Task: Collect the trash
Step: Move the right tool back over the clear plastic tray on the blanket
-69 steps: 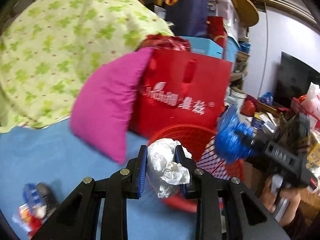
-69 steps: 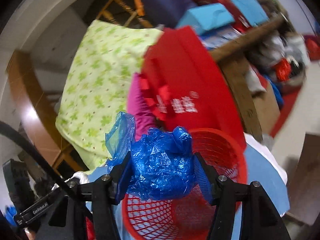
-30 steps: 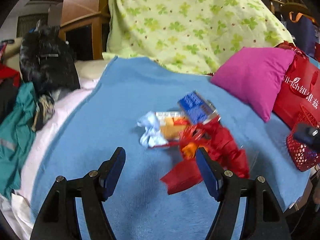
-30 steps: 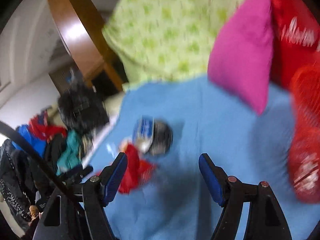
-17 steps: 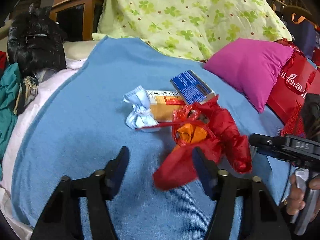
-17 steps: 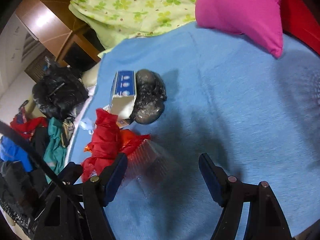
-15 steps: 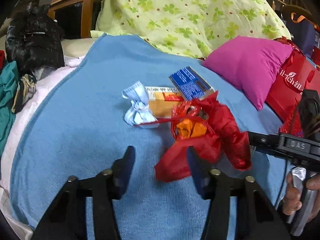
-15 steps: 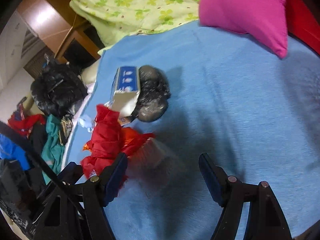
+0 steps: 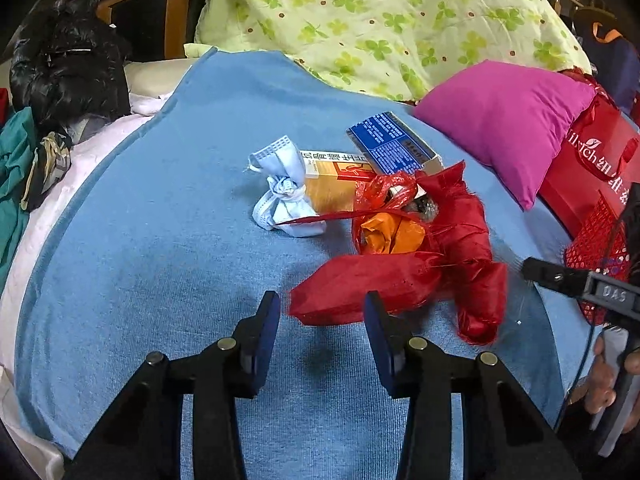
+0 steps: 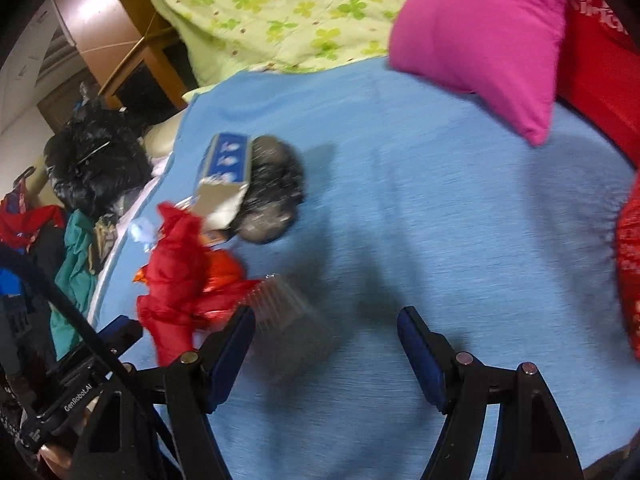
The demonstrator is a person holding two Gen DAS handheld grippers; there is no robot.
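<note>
Left gripper (image 9: 320, 312): jaws closing, narrowed but not yet pressing; near end of red plastic bag (image 9: 404, 276) between the blue pads, a slim gap visible on the left pad side.
Right gripper (image 10: 326, 342): jaws standing fairly wide, nothing gripped; clear crinkled wrapper (image 10: 288, 312) just inside the left pad, blurred, contact impossible to confirm.
Location of trash: heaped mid-way across the blue blanket (image 9: 160, 240); red plastic bag nearest, wrapped round an orange wrapper (image 9: 390, 236); behind it an orange carton (image 9: 332, 180), a blue box (image 9: 394, 146) leaning on top, a knotted pale-blue face mask (image 9: 284, 196) at the left.
Further item: dark foil-like bundle (image 10: 274, 196) beside the blue box in the right wrist view.
Key relation: bag tail directly ahead of the left gripper, long axis running crosswise and slightly away to the right, so the pads straddle its narrow end rather than its bulk.
Nearer hand: left, judged already placed for the pick; right lower and to the side, aimed at the clear wrapper.
Destination: red mesh basket (image 9: 596, 240) at the far right edge, well apart from the heap, beside a red paper bag (image 9: 588, 172) and pink cushion (image 9: 508, 116).
Risk, as judgement: thin film liable to slip or drag the orange wrapper along.
</note>
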